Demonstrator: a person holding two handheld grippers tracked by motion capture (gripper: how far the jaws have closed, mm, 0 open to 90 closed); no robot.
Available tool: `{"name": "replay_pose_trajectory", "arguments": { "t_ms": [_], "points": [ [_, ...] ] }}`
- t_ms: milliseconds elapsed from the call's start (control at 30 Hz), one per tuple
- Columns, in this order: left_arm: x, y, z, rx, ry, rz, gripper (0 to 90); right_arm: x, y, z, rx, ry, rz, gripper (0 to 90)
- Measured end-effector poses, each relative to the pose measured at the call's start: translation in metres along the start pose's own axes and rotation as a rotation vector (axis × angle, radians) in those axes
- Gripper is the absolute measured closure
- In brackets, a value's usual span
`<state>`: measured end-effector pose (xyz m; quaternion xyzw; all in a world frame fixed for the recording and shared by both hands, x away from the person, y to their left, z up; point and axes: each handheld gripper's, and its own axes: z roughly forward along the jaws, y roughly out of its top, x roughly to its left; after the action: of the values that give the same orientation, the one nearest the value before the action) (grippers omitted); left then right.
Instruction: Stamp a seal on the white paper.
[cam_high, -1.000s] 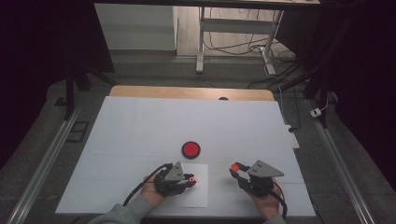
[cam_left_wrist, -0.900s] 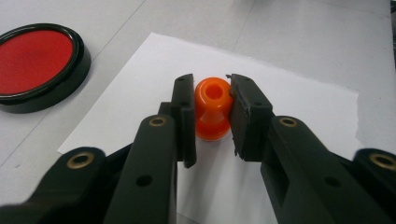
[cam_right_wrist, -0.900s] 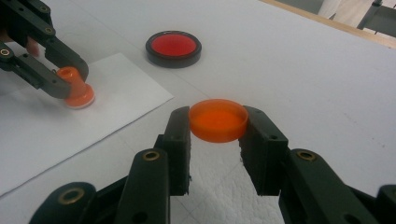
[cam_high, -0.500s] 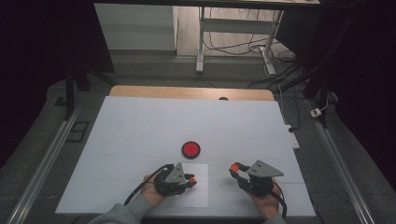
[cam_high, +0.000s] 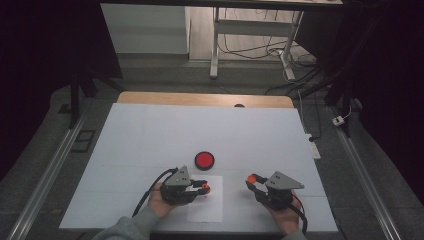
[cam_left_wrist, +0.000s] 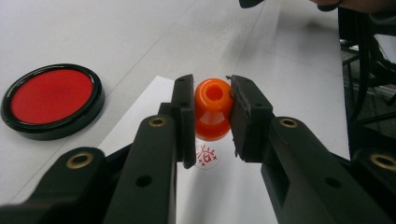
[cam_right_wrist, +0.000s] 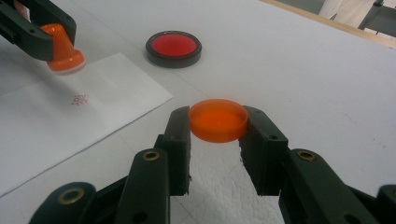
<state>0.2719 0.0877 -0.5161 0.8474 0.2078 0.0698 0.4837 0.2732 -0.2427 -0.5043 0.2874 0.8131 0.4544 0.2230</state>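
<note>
Stamp mark (cam_left_wrist: 206, 156) partly hidden behind left gripper (cam_left_wrist: 212, 109), clamped on stamp (cam_left_wrist: 213, 108). Right gripper (cam_right_wrist: 218, 122) clamps cap (cam_right_wrist: 218, 119). Ink pad (cam_high: 204, 160) near paper (cam_high: 206, 206).

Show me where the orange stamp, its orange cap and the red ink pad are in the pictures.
orange stamp (cam_left_wrist: 212, 109): left gripper view, on its waist between the jaws.
orange cap (cam_right_wrist: 218, 120): right gripper view, on its front wall.
red ink pad (cam_high: 204, 160): high view, on the red middle.

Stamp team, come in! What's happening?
Left gripper shut on orange stamp, above red mark on paper. Right gripper shut on orange cap. Nothing blocking.
</note>
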Motion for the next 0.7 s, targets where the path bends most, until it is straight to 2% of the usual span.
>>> {"name": "replay_pose_trajectory", "arguments": {
  "t_ms": [300, 700],
  "points": [
    [0.006, 0.004, -0.011, -0.028, 0.014, -0.045, 72.1, 0.000, 0.000, 0.000, -0.001, 0.001, 0.002, 63.2],
    [0.015, 0.008, -0.024, -0.048, 0.018, -0.078, 72.1, 0.001, 0.000, 0.001, 0.000, 0.004, -0.001, 63.2]
  ]
}}
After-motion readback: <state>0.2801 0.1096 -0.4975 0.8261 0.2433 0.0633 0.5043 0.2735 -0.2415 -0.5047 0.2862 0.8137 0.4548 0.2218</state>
